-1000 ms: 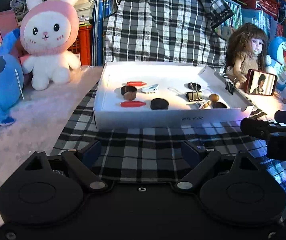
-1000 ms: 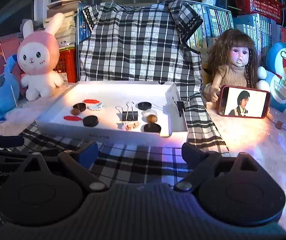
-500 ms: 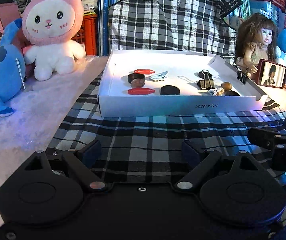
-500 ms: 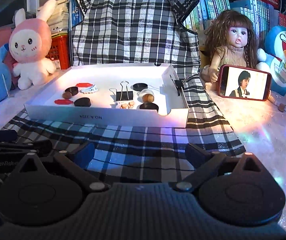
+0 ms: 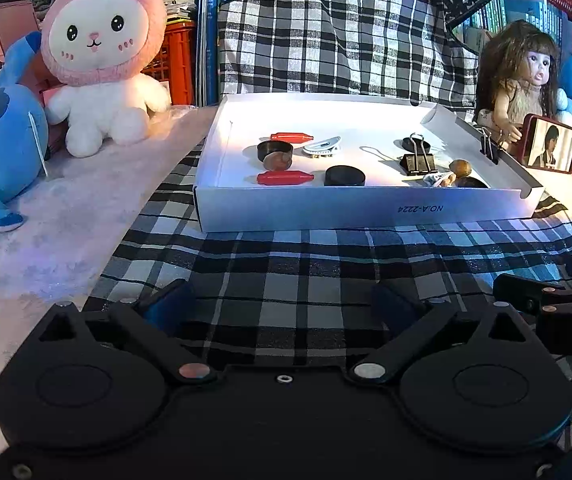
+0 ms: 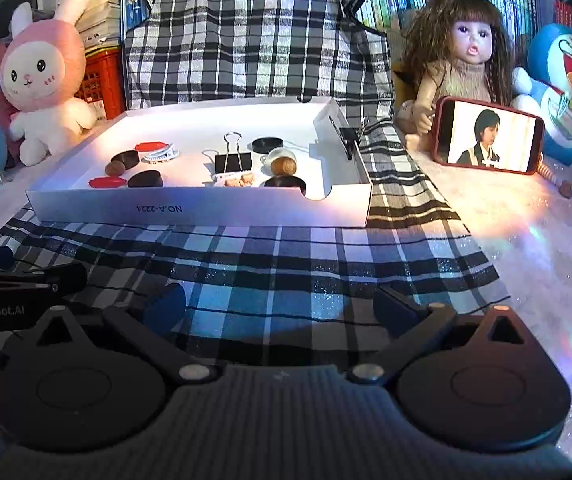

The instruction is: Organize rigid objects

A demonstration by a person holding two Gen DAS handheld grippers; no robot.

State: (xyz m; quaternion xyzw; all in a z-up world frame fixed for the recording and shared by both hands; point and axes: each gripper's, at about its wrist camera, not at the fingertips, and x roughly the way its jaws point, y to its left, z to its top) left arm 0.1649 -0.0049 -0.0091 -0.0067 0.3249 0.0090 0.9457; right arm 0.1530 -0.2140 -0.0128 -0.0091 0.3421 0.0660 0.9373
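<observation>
From the left wrist, the left gripper (image 5: pixel 282 300) had its jaws just spreading wide over the plaid cloth (image 5: pixel 325 264), nothing between them. The white tray (image 5: pixel 365 212) ahead held two red pieces (image 5: pixel 284 178), black discs and one binder clip (image 5: pixel 417 162).

From the right wrist, the right gripper (image 6: pixel 282 300) likewise gaped empty, jaws just widening; one doll (image 6: pixel 461 60) and one phone (image 6: pixel 489 140) stood right of the tray.

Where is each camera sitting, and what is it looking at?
Left wrist: on the left claw, facing the white cardboard tray over the black-and-white checked cloth; the right claw pokes in.
Right wrist: on the right claw, facing the same tray; the left claw pokes in.
Shared: tray, cloth, pink bunny plush.
</observation>
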